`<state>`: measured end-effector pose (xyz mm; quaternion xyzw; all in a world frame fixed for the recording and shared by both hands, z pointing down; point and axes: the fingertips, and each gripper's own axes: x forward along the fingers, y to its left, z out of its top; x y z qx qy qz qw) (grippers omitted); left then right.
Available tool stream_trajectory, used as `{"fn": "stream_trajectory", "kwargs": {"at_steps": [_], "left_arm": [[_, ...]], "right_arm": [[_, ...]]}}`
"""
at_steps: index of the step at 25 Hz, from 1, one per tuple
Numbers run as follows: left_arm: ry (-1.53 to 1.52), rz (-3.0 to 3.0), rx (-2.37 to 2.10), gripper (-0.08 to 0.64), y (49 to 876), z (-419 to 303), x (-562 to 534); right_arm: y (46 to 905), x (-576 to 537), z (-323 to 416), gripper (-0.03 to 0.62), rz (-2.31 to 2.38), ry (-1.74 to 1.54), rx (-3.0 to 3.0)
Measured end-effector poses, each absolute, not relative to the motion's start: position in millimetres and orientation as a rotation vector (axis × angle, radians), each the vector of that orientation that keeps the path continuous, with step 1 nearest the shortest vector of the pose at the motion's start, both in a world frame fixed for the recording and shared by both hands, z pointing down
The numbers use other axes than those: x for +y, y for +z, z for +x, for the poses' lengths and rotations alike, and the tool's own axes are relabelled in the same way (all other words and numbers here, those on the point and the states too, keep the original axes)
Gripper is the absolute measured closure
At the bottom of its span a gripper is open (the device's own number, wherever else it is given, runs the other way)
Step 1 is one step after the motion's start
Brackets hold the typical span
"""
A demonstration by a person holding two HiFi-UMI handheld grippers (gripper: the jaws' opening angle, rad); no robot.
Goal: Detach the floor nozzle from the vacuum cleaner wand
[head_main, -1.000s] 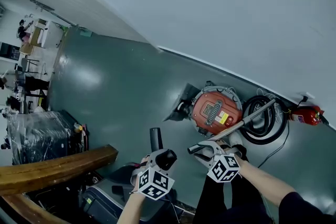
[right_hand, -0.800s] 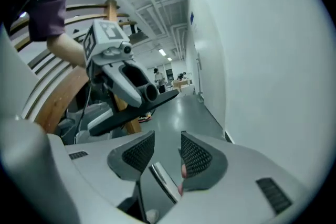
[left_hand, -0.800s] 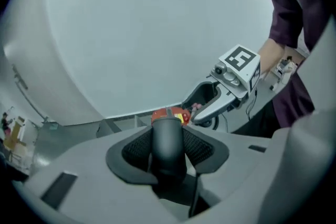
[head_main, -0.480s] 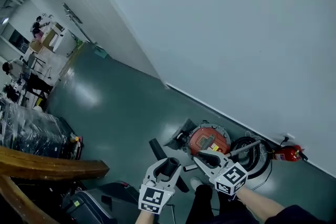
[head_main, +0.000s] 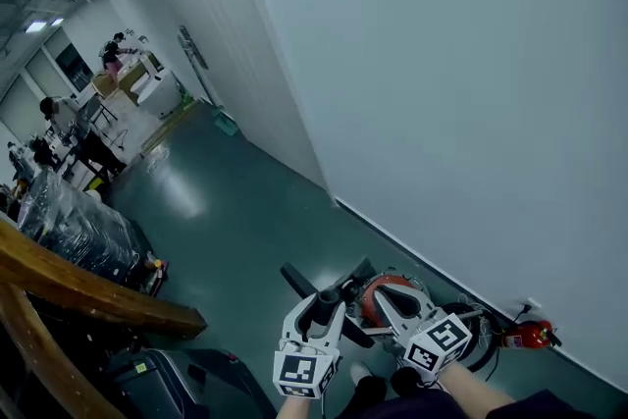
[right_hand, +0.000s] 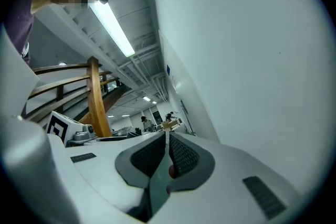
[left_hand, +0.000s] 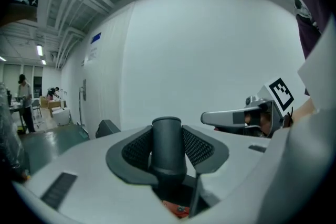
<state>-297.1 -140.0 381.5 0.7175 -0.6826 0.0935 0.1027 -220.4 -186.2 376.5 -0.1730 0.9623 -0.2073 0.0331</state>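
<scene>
- Left gripper (head_main: 320,307): the jaws stand wide and clamp the nozzle (head_main: 297,281) by its dark round neck (left_hand: 167,140). In the left gripper view both ribbed pads bear on the neck's sides.
- Right gripper (head_main: 385,295): the jaws are closing and have narrowed to a slit. The right gripper view shows nothing between them.
- Location of the task item: the nozzle hangs in the left jaws, clear of the floor (head_main: 245,231) and just in front of the red vacuum (head_main: 368,304). No tube runs on from the neck's open end, so I judge it free of the wand. The wand itself cannot be made out in these views.
- Step in hand, as judged: carry the freed nozzle off and set it down.
- Grip: hold the clamp on the neck firm. The head sits to one side of the pads, and I expect its weight to try to swing it in the jaws.
- Carriage: keep the gripper near level and move slowly, so the head does not rotate out.
- Put-down: choose bare floor well apart from the vacuum, and from the extinguisher (head_main: 525,337) by the wall (head_main: 442,113). Lay the flat head down first, then open.
- Spare gripper: the empty right jaws could steady the head if it tips.
- Risk: a smooth round neck may slip if the jaws ease off before the head rests.
</scene>
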Motion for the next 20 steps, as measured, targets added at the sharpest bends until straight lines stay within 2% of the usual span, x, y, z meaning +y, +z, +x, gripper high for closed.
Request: {"fn": "stream_trajectory", "kwargs": {"at_steps": [6, 20], "left_arm": [[0.238, 2.162, -2.085, 0.383, 349.6, -301.7, -143.0], [0.199, 2.185, -2.175, 0.382, 323.9, -313.2, -144.5]], "right_arm": [[344.1, -185.5, -232.3, 0.574, -0.500, -0.549, 2.949], [322.9, -188.7, -240.3, 0.574, -0.488, -0.442, 2.962]]}}
